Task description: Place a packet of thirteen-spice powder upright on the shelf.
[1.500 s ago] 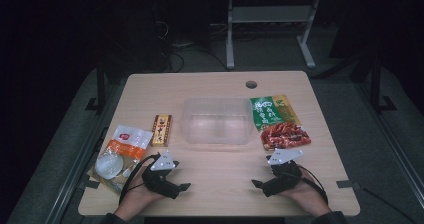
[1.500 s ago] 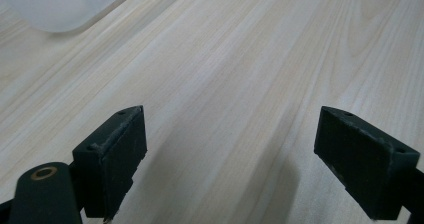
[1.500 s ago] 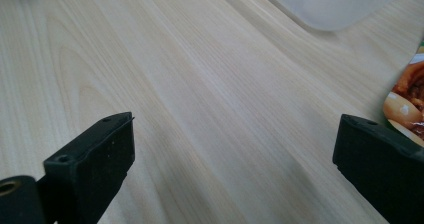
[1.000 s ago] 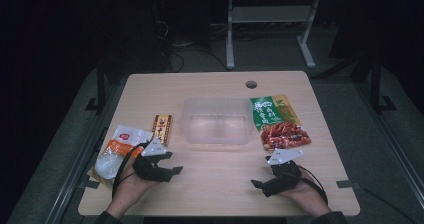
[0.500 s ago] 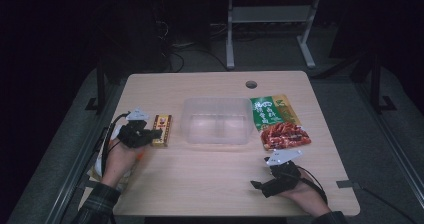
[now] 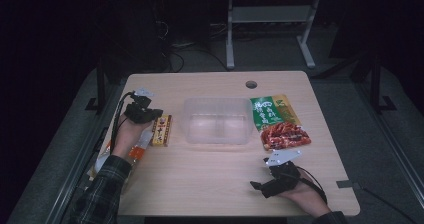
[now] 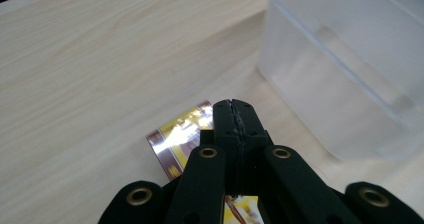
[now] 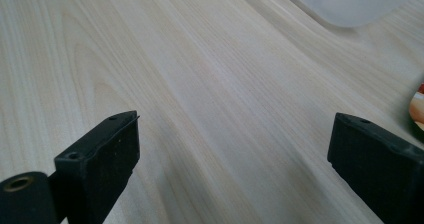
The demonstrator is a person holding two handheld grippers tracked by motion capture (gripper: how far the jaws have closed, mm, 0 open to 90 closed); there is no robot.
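A: L gripper (image 7: 234,115): jaws clenched flat together over the snack bar (image 7: 180,136), nothing visibly pinched between them. R gripper (image 8: 235,149): released, wide apart, idle over the desk (image 6: 210,184).

B: Item location?

A: Snack bar (image 6: 162,129) lies flat on the desk, just left of the clear tub (image 6: 217,121).

B: Handling?

A: Prob. light, foil wrap slick, bar inside stiffish, may snap. Best taken across the narrow width, mid-length.

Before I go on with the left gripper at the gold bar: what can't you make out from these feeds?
- Gold snack bar: left gripper view, the shut left gripper covers most of it; whether the wrapper is pinched is unclear.
- Its print: high view, too small.
- White packet: high view, left hand hides it.
- Red packet: right gripper view, cut by the edge.
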